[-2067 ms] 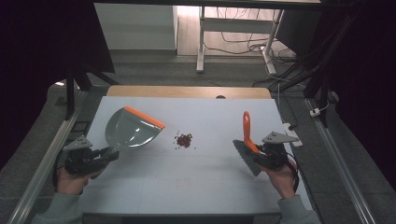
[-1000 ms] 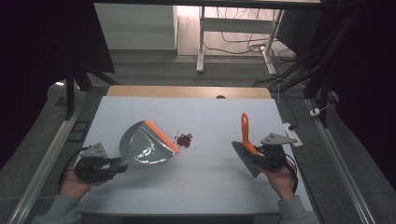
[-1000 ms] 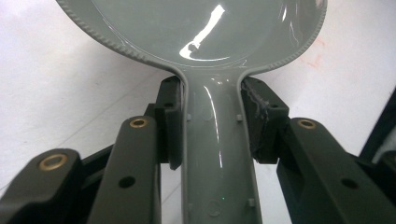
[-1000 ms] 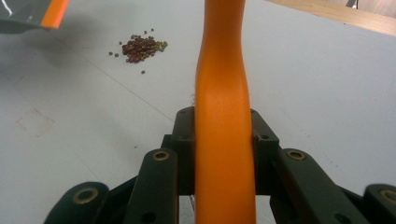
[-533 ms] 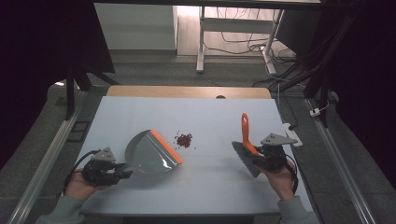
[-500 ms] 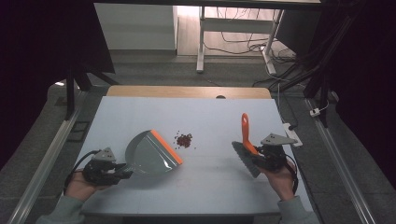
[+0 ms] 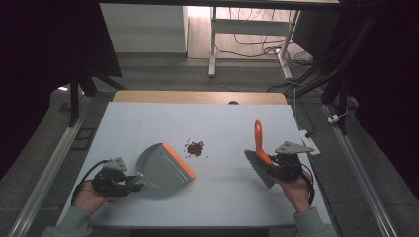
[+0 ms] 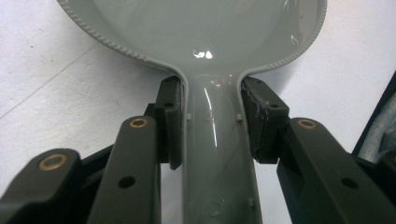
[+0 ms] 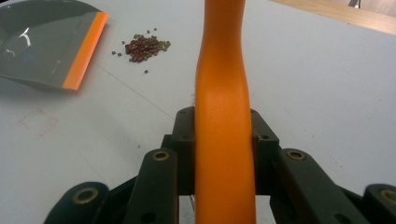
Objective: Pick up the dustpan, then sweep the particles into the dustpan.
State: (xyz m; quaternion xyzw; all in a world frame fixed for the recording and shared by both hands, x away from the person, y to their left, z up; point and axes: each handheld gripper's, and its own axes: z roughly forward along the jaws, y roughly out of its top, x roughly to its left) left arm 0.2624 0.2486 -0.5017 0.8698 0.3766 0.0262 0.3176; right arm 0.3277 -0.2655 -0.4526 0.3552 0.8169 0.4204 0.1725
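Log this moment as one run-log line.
left gripper: shut on dustpan handle | right gripper: shut on brush handle | beans: loose pile on table, just beyond dustpan's orange lip | sweeping: not yet done

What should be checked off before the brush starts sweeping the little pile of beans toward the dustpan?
1. Left gripper shut on the dustpan handle: ok, pads press both sides of the neck.
2. Right gripper shut on the brush by its orange handle: ok.
3. Dustpan's orange lip faces the bean pile: ok, with a small gap between them.
4. Lip flat against the table: cannot tell from these angles.
5. Brush on the far side of the pile from the dustpan: ok, bristles sit to the pile's right.
6. Beans gathered rather than scattered: mostly ok, a few strays lie around the pile.
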